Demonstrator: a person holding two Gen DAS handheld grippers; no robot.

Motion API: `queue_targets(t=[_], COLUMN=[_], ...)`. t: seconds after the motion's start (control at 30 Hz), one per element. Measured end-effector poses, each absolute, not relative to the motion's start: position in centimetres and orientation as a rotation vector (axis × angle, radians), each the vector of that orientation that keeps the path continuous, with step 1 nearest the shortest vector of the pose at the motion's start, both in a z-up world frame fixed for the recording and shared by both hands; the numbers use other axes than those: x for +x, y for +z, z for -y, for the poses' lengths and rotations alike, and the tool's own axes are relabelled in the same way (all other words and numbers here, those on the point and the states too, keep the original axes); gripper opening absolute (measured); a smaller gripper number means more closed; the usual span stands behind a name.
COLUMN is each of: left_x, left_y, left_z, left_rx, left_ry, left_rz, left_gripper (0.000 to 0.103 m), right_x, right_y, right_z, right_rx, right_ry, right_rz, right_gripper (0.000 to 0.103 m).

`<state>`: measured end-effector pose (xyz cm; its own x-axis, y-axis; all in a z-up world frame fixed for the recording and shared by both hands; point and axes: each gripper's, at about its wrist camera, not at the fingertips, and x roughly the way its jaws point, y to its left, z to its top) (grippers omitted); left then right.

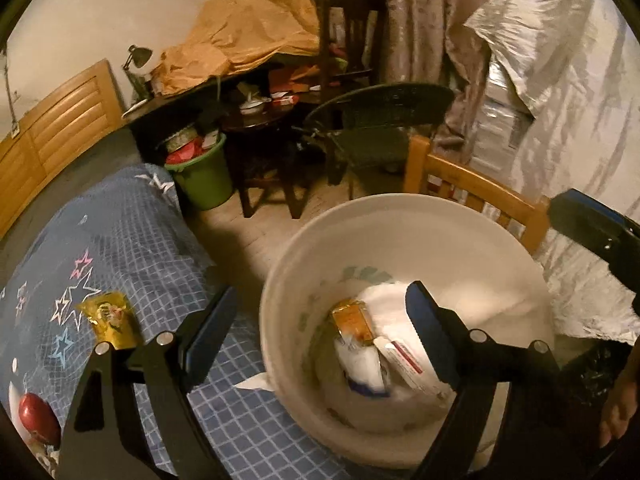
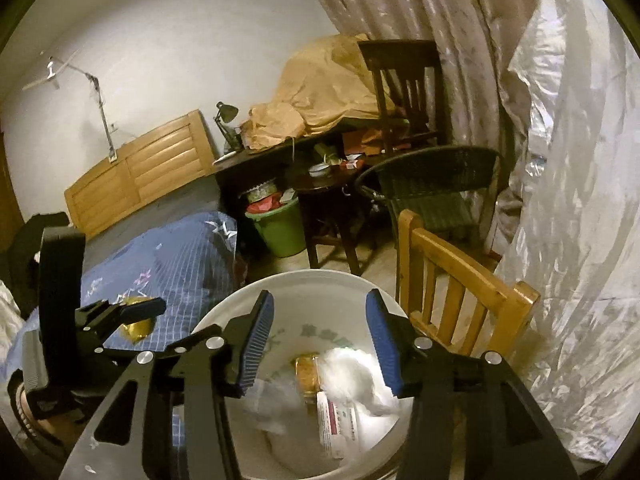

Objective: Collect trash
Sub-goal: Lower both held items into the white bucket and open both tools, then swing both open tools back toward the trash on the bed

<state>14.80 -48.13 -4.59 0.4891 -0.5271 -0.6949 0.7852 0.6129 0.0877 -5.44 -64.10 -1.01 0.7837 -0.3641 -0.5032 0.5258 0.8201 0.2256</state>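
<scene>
Left wrist: both grippers, left (image 1: 320,320) and right (image 2: 320,340), gape empty over bin (image 1: 400,208); gold wrapper (image 1: 110,320) on bed risks being missed.

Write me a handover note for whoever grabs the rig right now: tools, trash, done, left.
Left tool: open, empty, over the white bucket.
Right tool: open, nothing between its fingers, also over the bucket.
In the bucket: white bags or tissue, an orange packet and a white box with a red stripe.
Left to do: the yellow wrapper lies on the blue checked cover, beside the bucket. A red round object sits nearer on the cover; cannot tell whether it is trash.
</scene>
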Motion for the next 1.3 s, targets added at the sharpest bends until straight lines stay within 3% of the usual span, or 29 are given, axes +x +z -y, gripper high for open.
queue_targets(t=[0.33, 0.6, 0.8, 1.3], left_x=[14.4, 13.0, 12.3, 11.8], left_y=[-4.4, -4.0, -4.0, -6.4], left_z=[46.1, 40.0, 33.0, 12.0], left_rx=[0.418, 0.394, 0.397, 0.263], left_ry=[-0.733, -0.588, -0.503, -0.336], left_rz=[-0.631, -0.556, -0.526, -0.675], left_gripper=[0.083, 0.087, 0.089, 0.087], right_x=[-6.7, -7.6, -7.0, 0.8], right_y=[-1.4, -0.8, -1.1, -5.3], right_z=[63.5, 58.4, 54.1, 40.2], right_rx=[0.383, 0.310, 0.293, 0.283], right_ry=[-0.516, -0.495, -0.424, -0.134], right_rz=[-0.428, -0.315, -0.301, -0.496], right_gripper=[0.049, 0.049, 0.049, 0.049])
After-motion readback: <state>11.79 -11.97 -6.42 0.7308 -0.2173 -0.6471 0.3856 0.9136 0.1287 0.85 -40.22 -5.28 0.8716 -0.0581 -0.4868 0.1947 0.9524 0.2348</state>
